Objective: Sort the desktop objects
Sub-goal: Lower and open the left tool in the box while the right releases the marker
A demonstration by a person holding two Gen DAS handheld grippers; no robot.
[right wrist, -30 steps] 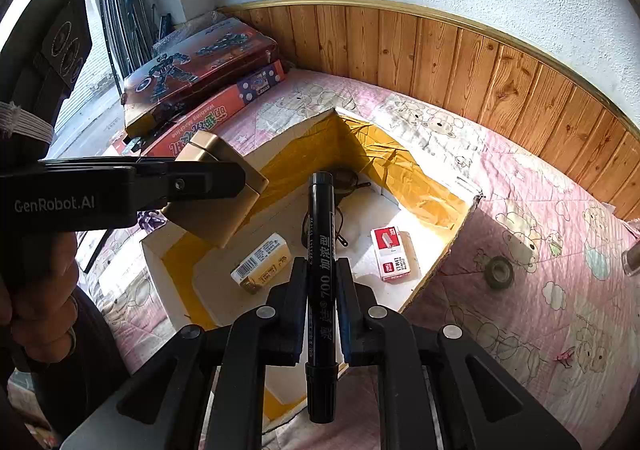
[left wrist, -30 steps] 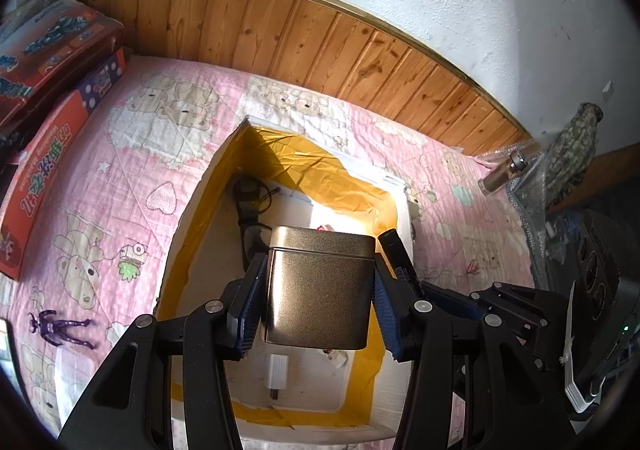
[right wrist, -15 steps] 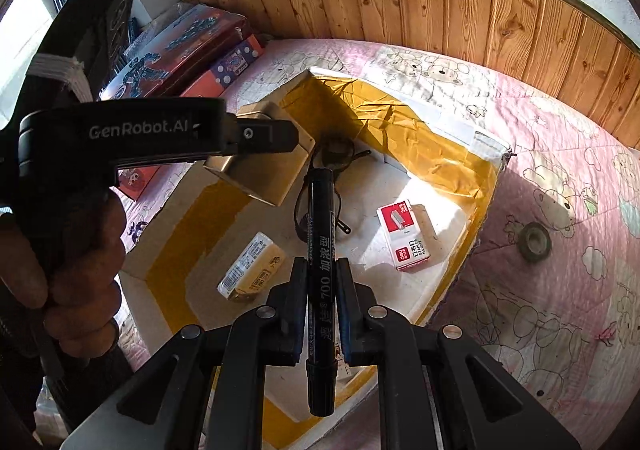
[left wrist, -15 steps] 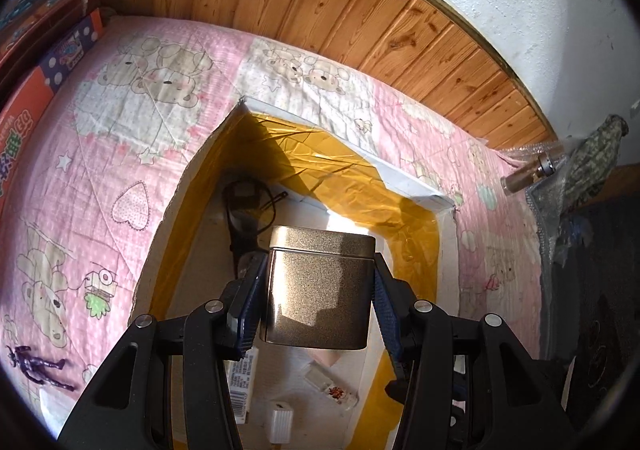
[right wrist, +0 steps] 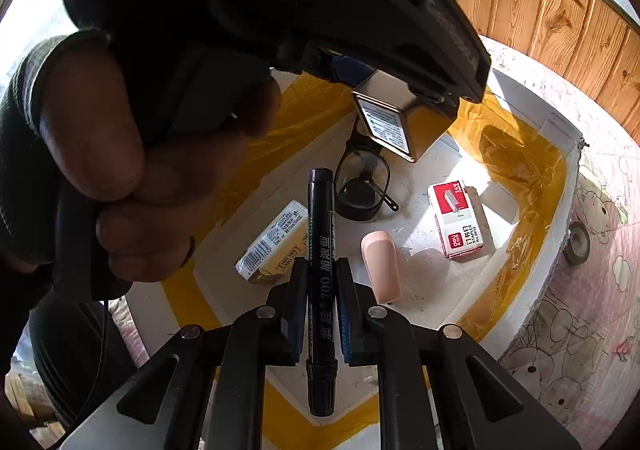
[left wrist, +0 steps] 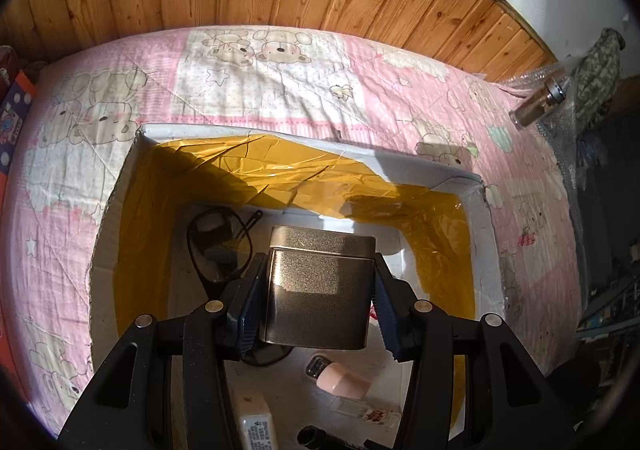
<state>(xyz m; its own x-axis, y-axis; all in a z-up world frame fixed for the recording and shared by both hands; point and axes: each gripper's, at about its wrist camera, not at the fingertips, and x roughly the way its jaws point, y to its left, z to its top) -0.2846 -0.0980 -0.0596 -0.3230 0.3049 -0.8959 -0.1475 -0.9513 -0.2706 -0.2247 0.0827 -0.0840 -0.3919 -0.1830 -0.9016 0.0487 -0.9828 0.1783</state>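
1. The metal tin (left wrist: 318, 292) hangs clamped between the pads of the left gripper (left wrist: 316, 300), inside the white box (left wrist: 490, 234) and above its floor.
2. The right gripper (right wrist: 322, 310) pinches a black marker (right wrist: 320, 274) over the same box.
3. Glasses (right wrist: 362, 186) lie directly under the tin; released here, it could land on the lenses.
4. The staple box (right wrist: 456, 220) and eraser (right wrist: 380, 264) crowd the remaining floor, so the two grippers could collide.

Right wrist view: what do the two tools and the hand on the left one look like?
Both tools are matte black plastic with silver rivets and blue ribbed pads. The left tool has a bulky black body with faint pale lettering. The left hand is bare, with a dark ribbed sleeve cuff at the wrist.
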